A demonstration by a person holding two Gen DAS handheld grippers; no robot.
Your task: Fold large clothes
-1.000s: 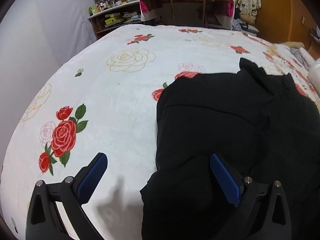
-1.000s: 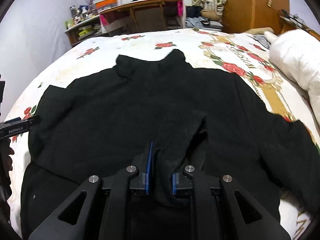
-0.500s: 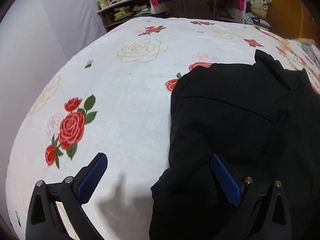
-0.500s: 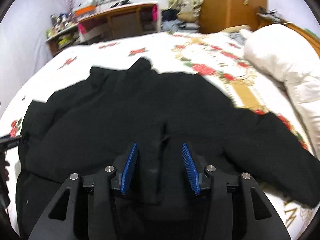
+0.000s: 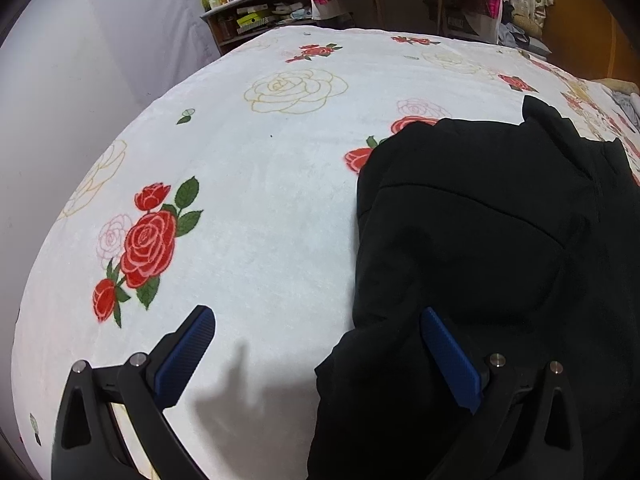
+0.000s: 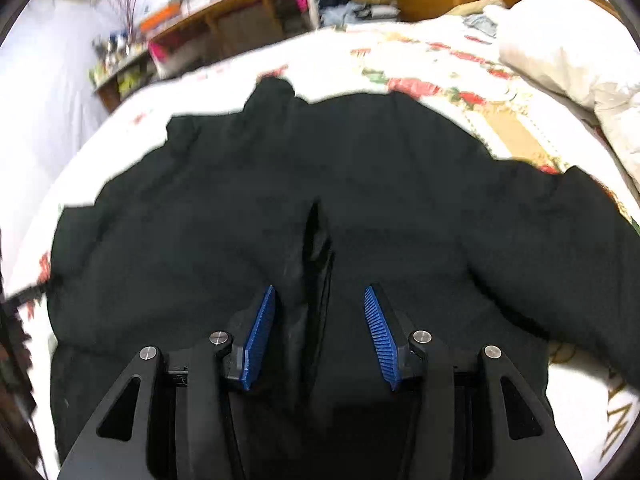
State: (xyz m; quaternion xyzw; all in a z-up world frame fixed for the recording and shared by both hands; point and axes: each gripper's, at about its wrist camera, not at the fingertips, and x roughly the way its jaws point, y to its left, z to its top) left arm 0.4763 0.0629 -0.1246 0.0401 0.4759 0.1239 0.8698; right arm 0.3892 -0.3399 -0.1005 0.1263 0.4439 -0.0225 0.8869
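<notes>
Both claws released: right claw (image 6: 320, 336) above the black jacket (image 6: 280, 208), left claw (image 5: 316, 354) astride its edge; the limp folded sleeve may slump.

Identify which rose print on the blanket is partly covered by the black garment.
The red rose at the black garment's upper left edge; the big red cluster and the outlined cream rose lie fully exposed.

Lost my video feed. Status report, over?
Left gripper open, empty, at black garment's edge. Right gripper open above garment's middle, fingers clear of cloth. Garment spread on floral bedspread. Nothing in the way.
</notes>
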